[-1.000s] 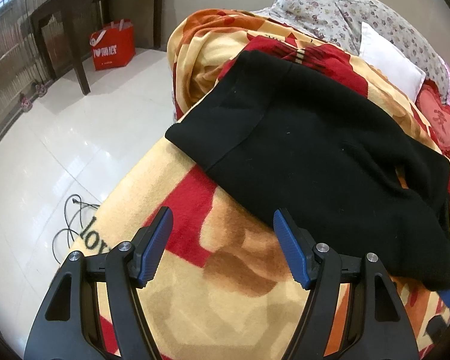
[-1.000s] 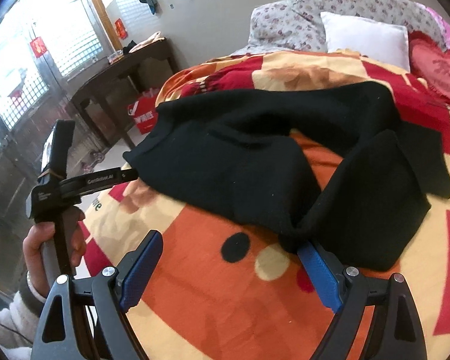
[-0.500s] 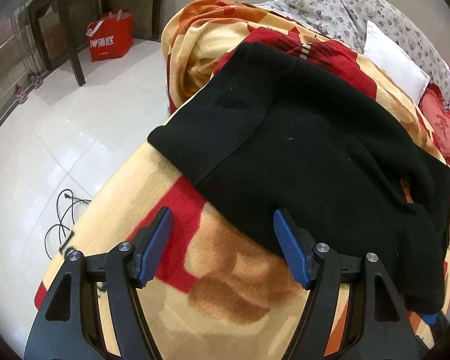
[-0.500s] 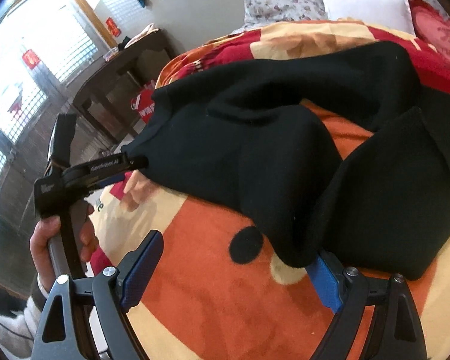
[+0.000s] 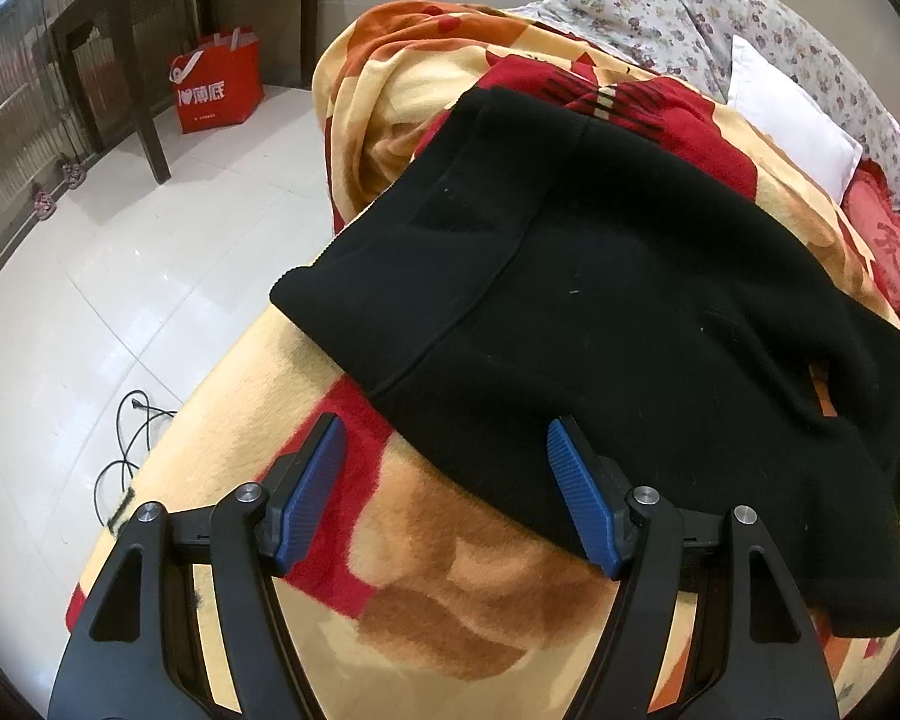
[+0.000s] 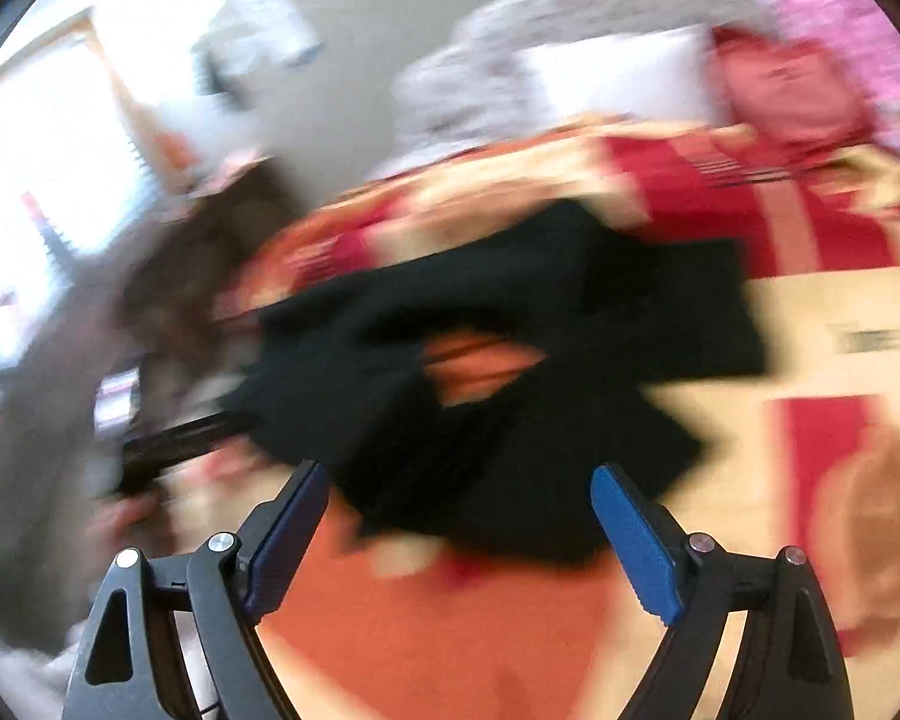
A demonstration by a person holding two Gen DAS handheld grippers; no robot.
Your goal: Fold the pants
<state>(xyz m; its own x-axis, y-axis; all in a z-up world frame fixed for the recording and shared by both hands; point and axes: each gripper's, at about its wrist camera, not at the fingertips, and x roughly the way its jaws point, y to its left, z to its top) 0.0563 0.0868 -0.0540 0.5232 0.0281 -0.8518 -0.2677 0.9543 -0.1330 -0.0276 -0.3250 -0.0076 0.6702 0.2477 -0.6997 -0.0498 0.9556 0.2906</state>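
Note:
Black pants [image 5: 600, 294] lie on a red, orange and yellow blanket [image 5: 450, 570] on a bed, waistband toward the bed's left edge. My left gripper [image 5: 447, 468] is open and empty, its fingers just short of the near edge of the pants. In the right wrist view, which is motion-blurred, the pants [image 6: 510, 396] lie bunched with a gap that shows the blanket. My right gripper [image 6: 459, 516] is open and empty, just in front of them. The left gripper [image 6: 174, 438] shows as a dark blur at the left.
White tiled floor [image 5: 120, 276] lies left of the bed, with a black cable [image 5: 126, 450]. A red bag [image 5: 219, 84] stands under a dark wooden table [image 5: 150, 12]. A white pillow [image 5: 792, 120] and floral pillows [image 5: 648, 12] lie at the bed's head.
My left gripper moved closer to the pants' near edge. My right gripper pulled back fast and off the pant leg fabric; its view now blurs and the pants look smaller.

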